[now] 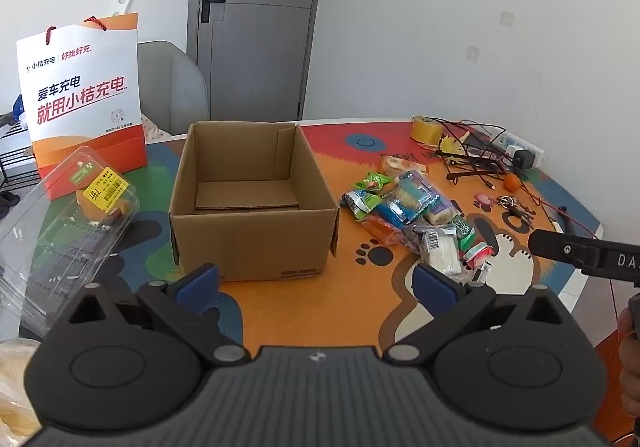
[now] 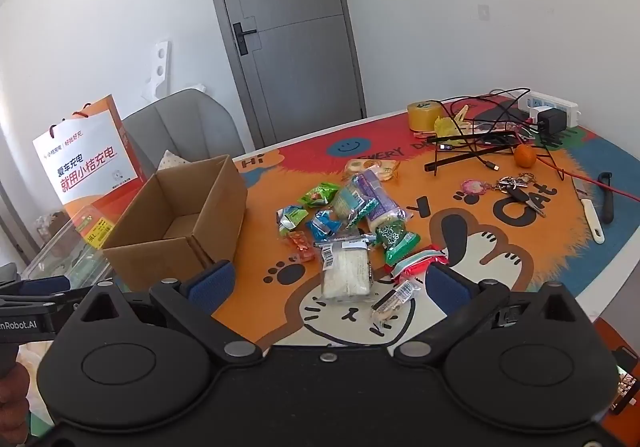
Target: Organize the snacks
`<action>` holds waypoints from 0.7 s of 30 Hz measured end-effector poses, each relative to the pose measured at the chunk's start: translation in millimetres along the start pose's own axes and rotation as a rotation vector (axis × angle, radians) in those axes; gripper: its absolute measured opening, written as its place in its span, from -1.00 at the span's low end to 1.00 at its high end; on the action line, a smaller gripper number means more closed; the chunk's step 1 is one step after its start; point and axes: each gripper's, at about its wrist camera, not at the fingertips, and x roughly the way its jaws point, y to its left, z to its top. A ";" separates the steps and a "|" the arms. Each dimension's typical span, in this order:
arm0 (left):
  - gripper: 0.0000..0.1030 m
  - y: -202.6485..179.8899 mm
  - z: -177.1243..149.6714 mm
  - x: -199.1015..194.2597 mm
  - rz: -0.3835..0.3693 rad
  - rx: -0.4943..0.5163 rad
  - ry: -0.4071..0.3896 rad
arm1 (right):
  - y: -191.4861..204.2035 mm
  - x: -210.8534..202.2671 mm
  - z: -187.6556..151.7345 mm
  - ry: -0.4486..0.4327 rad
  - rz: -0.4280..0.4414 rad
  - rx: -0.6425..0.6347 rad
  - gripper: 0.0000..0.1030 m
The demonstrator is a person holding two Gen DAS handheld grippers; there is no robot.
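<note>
An open, empty cardboard box [image 1: 252,203] stands on the table mat; it also shows in the right wrist view [image 2: 180,223] at left. A pile of wrapped snacks [image 1: 416,215] lies right of the box and shows in the right wrist view [image 2: 352,223], with a clear-wrapped white sandwich [image 2: 346,271] nearest. My left gripper [image 1: 316,287] is open and empty, held just in front of the box. My right gripper [image 2: 330,283] is open and empty, held over the near side of the snack pile by the sandwich.
A white and orange paper bag [image 1: 84,95] and a clear plastic clamshell [image 1: 64,231] stand left of the box. Tape roll [image 2: 424,115], cables, charger [image 2: 552,119], an orange [image 2: 525,156], keys [image 2: 516,187] and a knife [image 2: 590,211] lie at the back right. A grey chair [image 2: 180,127] stands behind.
</note>
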 end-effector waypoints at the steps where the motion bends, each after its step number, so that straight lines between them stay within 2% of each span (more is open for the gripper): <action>1: 0.98 0.0 0.1 -0.3 0.002 -0.003 -0.003 | 0.2 -0.3 -0.1 0.001 -0.003 -0.001 1.00; 8: 0.98 -1.0 -11.9 0.8 0.010 -0.011 0.001 | 3.0 -1.3 -0.7 0.024 -0.012 0.006 1.00; 13: 0.98 -0.2 -1.6 2.5 0.007 0.009 0.028 | -1.7 -1.1 1.0 0.018 -0.008 -0.006 1.00; 21: 0.98 -0.2 -1.4 1.4 0.001 0.011 0.027 | -1.6 2.3 -0.7 0.036 -0.015 -0.020 1.00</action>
